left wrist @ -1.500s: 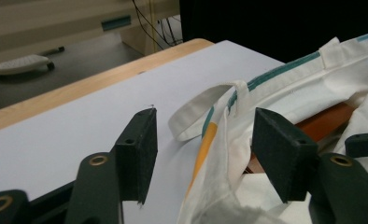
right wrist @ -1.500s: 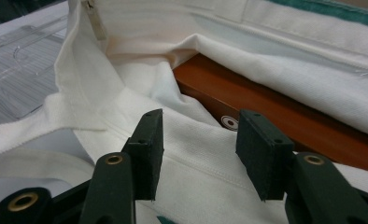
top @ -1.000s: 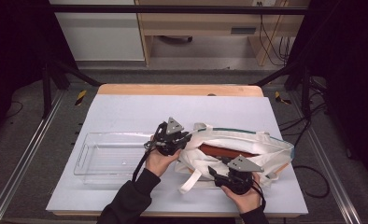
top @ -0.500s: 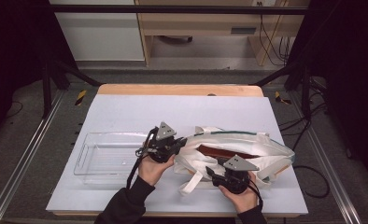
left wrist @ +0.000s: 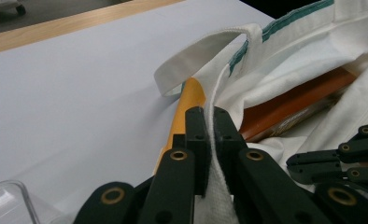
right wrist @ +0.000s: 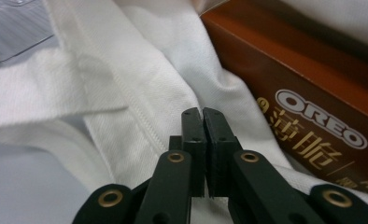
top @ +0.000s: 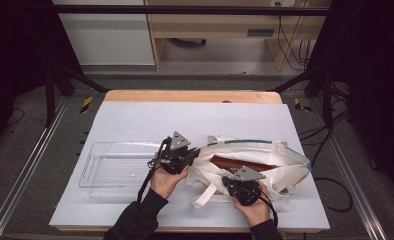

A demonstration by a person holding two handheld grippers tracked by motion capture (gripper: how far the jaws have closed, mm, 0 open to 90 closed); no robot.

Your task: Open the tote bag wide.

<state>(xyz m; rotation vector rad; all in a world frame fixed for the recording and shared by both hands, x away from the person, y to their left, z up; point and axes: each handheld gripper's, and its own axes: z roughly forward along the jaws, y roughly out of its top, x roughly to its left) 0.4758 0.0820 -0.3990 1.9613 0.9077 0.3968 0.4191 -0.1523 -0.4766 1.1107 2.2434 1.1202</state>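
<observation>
- Nearest: right gripper at tote bag near rim, jaws just closed, pressed together; cloth between them not discernible.
- Left gripper pinching bag's cloth edge.
- Brown Oreo box inside bag.
- Clear tray left.

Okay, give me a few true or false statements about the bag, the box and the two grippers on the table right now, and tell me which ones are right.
1. The left gripper is shut on the bag's edge. True.
2. The brown Oreo box lies in the clear tray. False: it lies inside the bag.
3. The right gripper has open jaws. False: they have just closed; whether they pinch any bag cloth cannot be told.
4. The bag lies to the right of the tray in the high view. True.
5. The bag has a green stripe along its rim. True.
6. The bag stands upright. False: it lies flat on the table.
</observation>
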